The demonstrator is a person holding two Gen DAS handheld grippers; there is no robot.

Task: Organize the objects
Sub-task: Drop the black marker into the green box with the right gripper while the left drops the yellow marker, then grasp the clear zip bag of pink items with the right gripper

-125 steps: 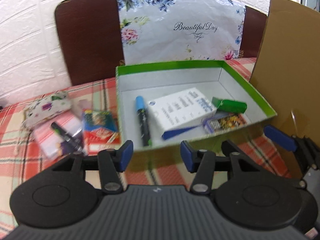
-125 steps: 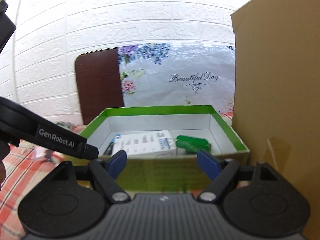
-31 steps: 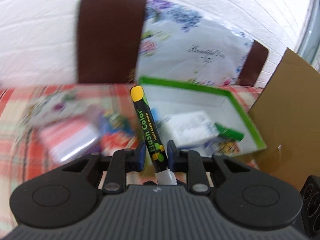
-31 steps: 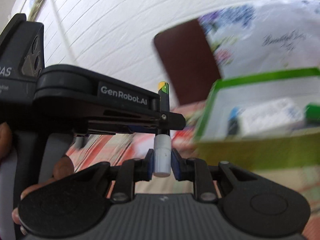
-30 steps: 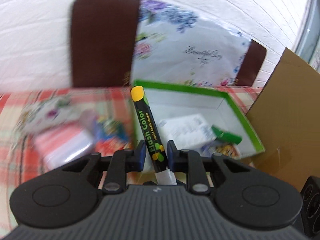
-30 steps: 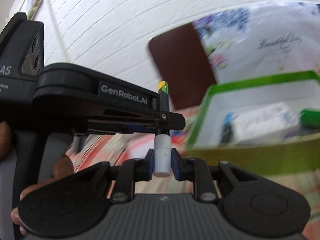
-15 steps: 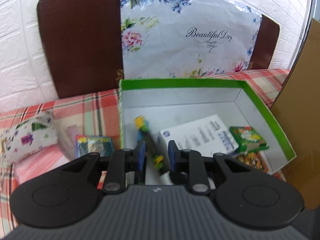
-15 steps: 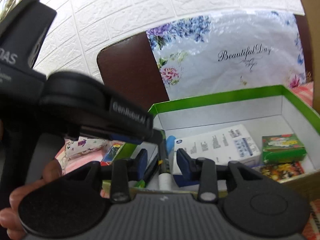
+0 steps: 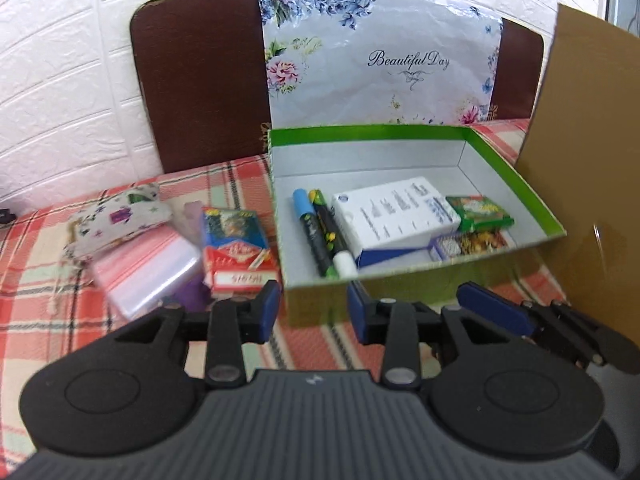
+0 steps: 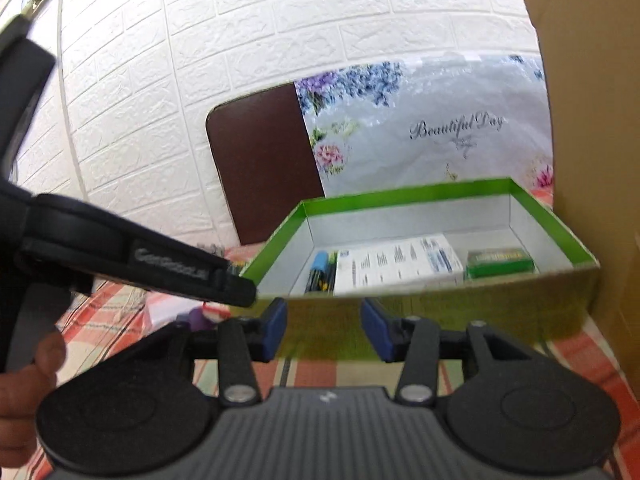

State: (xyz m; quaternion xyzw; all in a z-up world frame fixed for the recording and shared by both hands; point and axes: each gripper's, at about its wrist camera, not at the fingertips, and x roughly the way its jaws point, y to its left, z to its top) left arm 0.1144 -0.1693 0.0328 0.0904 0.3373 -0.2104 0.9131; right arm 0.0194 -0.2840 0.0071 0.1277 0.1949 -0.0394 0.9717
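Observation:
A green box [image 9: 516, 174] with a white inside stands on the checked tablecloth. In it lie a blue-capped marker [image 9: 306, 222], the yellow-capped black marker [image 9: 330, 236], a white carton [image 9: 394, 216], a green pack [image 9: 478, 212] and a small patterned pack [image 9: 468, 244]. My left gripper [image 9: 313, 312] is open and empty, just in front of the box's near wall. My right gripper [image 10: 323, 329] is open and empty, also before the box [image 10: 440, 312]. Left of the box lie a red card pack [image 9: 234, 248], a pink plastic case [image 9: 146, 268] and a floral pouch [image 9: 118, 220].
A brown cardboard sheet [image 9: 588, 152] stands upright at the right of the box. A floral "Beautiful Day" bag [image 9: 380, 68] leans on a dark chair back [image 9: 200, 92] behind the table. The white brick wall is behind.
Both grippers held the yellow-capped marker one second ago. It now lies in the box beside the blue marker. Both grippers have opened and drawn back to the box's near side.

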